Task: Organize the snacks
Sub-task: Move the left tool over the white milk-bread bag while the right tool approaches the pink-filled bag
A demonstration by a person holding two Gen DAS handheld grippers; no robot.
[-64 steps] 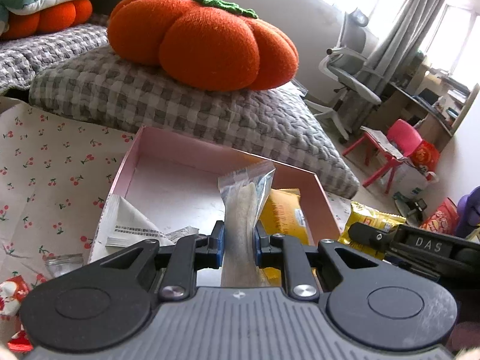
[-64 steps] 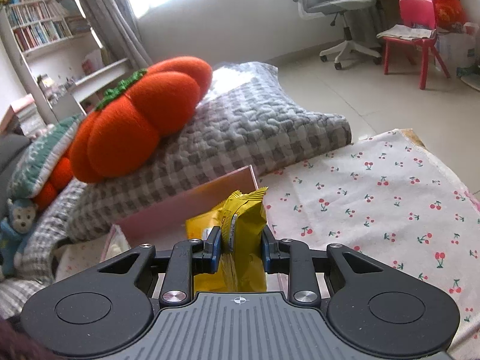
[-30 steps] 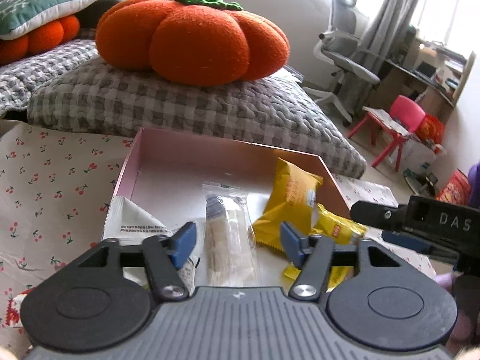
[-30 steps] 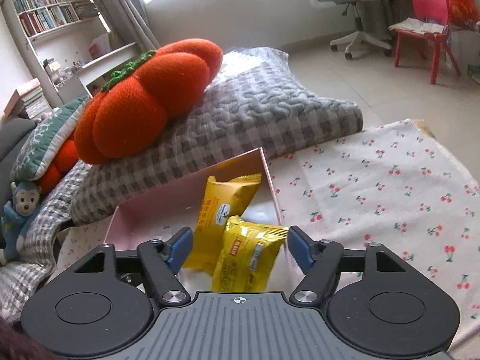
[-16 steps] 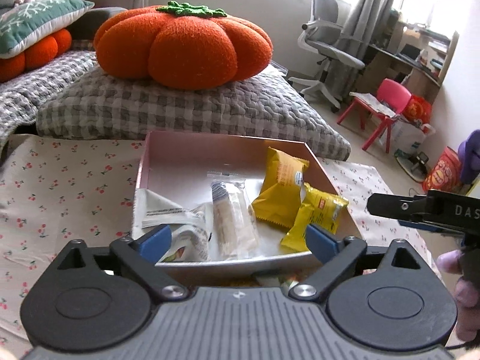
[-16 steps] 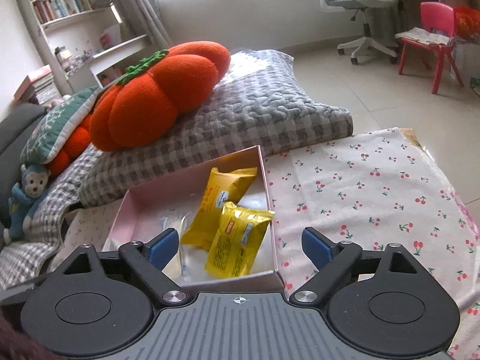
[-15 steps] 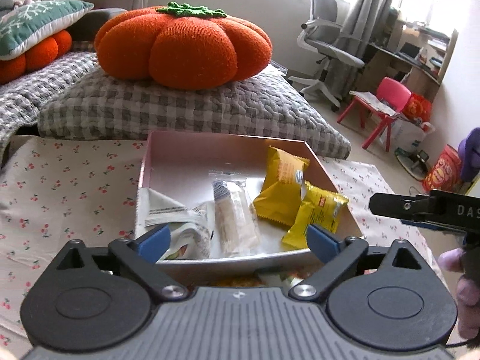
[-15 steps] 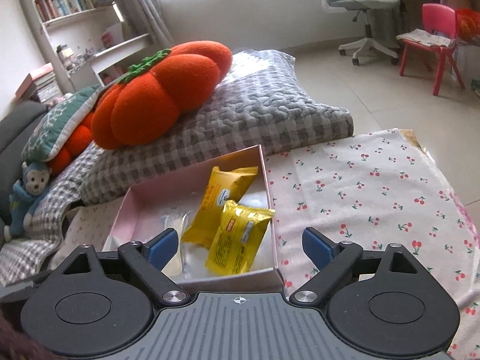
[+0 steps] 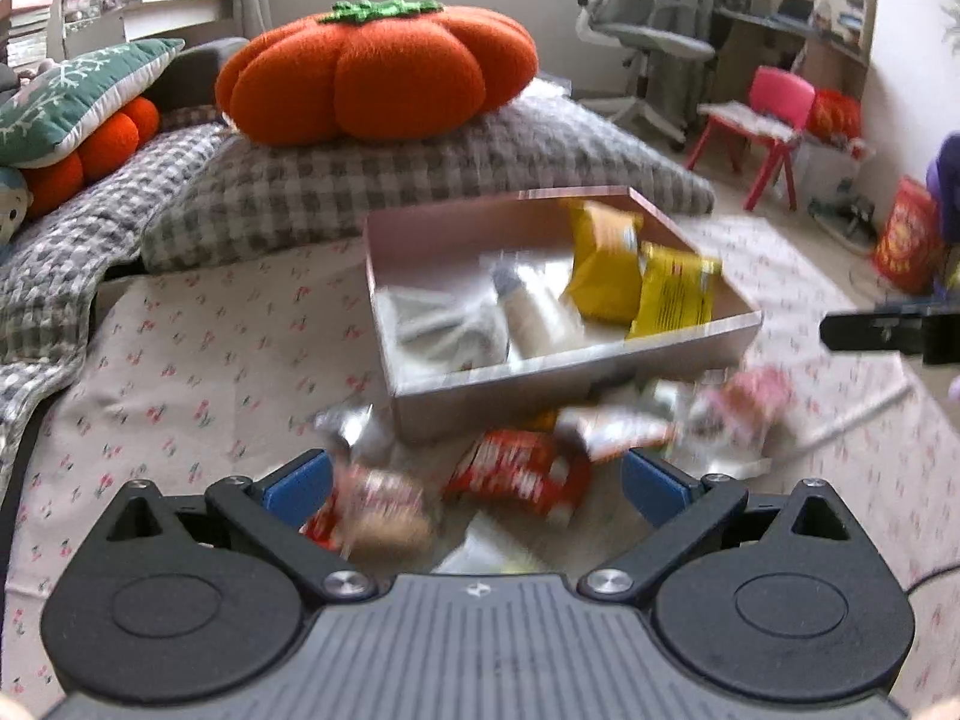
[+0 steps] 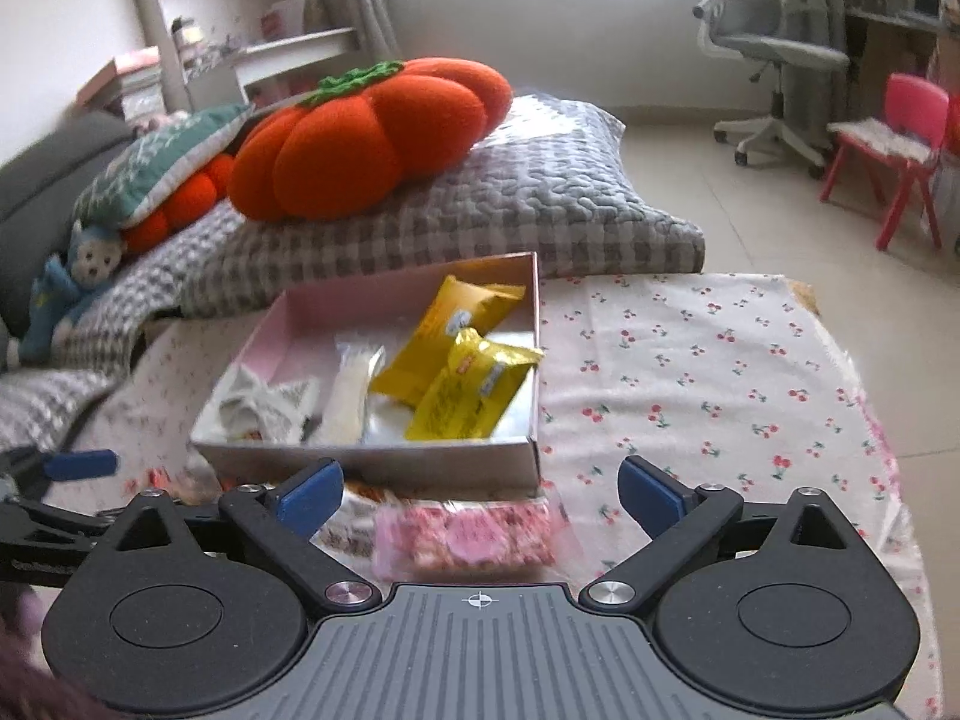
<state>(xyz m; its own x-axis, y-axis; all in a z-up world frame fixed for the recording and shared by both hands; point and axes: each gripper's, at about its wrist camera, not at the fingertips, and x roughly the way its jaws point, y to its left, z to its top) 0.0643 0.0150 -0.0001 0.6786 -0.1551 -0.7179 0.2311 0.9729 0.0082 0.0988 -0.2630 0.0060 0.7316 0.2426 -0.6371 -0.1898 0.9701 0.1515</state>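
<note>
A pink box (image 9: 564,366) (image 10: 372,465) on the cherry-print cloth holds two yellow packets (image 9: 672,291) (image 10: 474,393), a clear pale packet (image 9: 534,315) (image 10: 348,393) and a white wrapper (image 10: 264,402). Loose snacks lie in front of the box: a red packet (image 9: 516,471), a tan one (image 9: 384,507) and a pink packet (image 10: 462,540). My left gripper (image 9: 474,483) is open and empty above the loose snacks. My right gripper (image 10: 480,492) is open and empty over the pink packet.
An orange pumpkin cushion (image 9: 378,78) sits on a grey checked cushion (image 10: 480,216) behind the box. The cloth (image 10: 708,372) lies bare right of the box, with its edge further right. A pink chair (image 9: 774,120) and an office chair (image 10: 774,60) stand beyond.
Both grippers have let go of their packets, opened wide and pulled back from the box. The clear packet and the yellow packet now lie in the box. The loose snacks came into view.
</note>
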